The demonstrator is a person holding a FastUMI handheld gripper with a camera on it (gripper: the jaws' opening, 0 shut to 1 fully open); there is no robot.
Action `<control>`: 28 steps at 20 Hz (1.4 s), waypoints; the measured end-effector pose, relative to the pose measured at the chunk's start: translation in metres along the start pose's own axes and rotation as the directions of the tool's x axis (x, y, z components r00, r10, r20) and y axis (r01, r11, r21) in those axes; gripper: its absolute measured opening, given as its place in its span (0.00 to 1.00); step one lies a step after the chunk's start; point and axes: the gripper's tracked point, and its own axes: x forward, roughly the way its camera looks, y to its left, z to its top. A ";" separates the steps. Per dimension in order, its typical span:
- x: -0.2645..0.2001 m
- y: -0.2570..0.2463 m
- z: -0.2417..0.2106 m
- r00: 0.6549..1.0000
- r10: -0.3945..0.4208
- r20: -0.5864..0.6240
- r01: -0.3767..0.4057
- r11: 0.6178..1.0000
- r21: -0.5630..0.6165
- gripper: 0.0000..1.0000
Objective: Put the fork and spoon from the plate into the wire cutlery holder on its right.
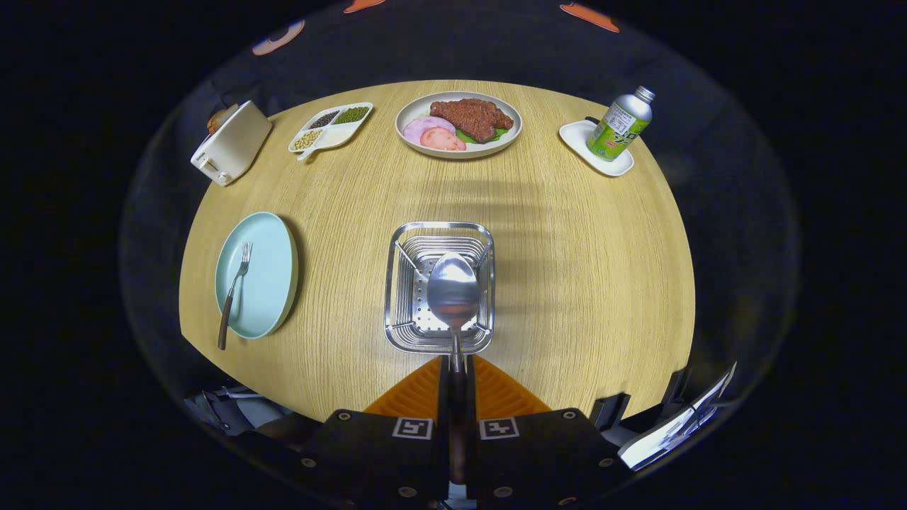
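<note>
My gripper (455, 367) is shut on the handle of a metal spoon (453, 292). The spoon's bowl points away from me and hangs over the open top of the wire cutlery holder (404, 283), which stands just ahead of the fingers on the wooden table. To the left of the holder lies a pale blue plate (273, 273). A fork (234, 290) with a brown handle rests on the plate, tines pointing away from me and handle end past the near rim.
Along the table's far side stand a white toaster (230, 142), a divided dish of beans (330, 126), a plate of meat and ham (459, 124), and a bottle (621, 124) on a small white tray (592, 152). The table's front edge (305, 397) lies close below.
</note>
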 end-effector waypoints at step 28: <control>-0.208 0.132 0.178 0.407 -0.023 0.913 -0.051 0.998 0.048 0.91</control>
